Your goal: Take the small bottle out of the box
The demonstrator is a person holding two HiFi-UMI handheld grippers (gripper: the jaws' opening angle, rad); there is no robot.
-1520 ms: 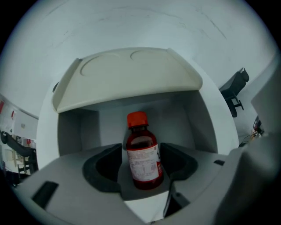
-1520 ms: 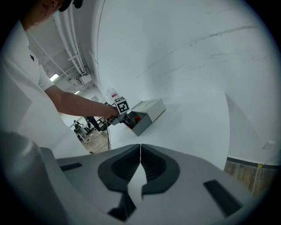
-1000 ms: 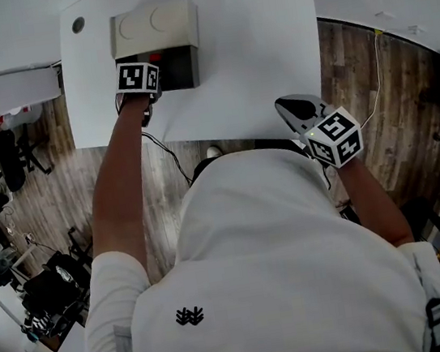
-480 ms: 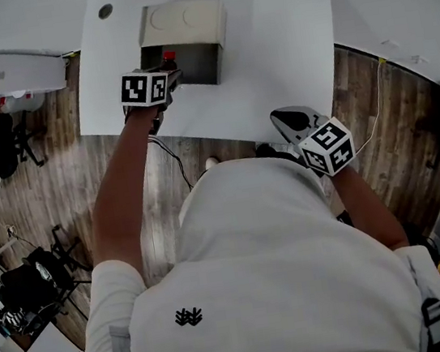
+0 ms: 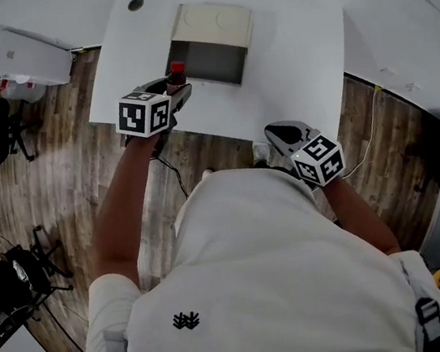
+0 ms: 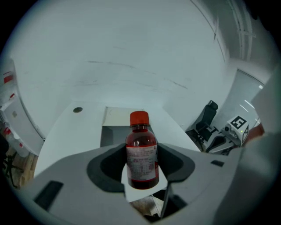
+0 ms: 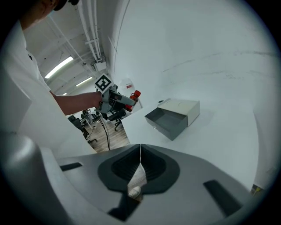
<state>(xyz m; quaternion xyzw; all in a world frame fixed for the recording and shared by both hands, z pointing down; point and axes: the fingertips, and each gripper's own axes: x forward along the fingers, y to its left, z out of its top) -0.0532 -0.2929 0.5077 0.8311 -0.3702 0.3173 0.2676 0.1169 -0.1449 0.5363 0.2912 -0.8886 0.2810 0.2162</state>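
Our left gripper [image 5: 178,95] jaws clamp the bottle [image 6: 141,154], clear of the box [image 5: 217,22]; the right gripper [image 7: 140,168] jaws are clenched, empty. Let's carry it upright and set it down softly.

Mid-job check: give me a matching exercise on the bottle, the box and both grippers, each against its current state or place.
Things:
1. small bottle
2. left gripper
3. right gripper
4. box

States:
A. jaws clamped on the bottle's body
B. open, standing on the white table
C. red-capped, upright, out of the box and off the table
D. jaws together, nothing between them

Pairs: 1-C, 2-A, 3-D, 4-B
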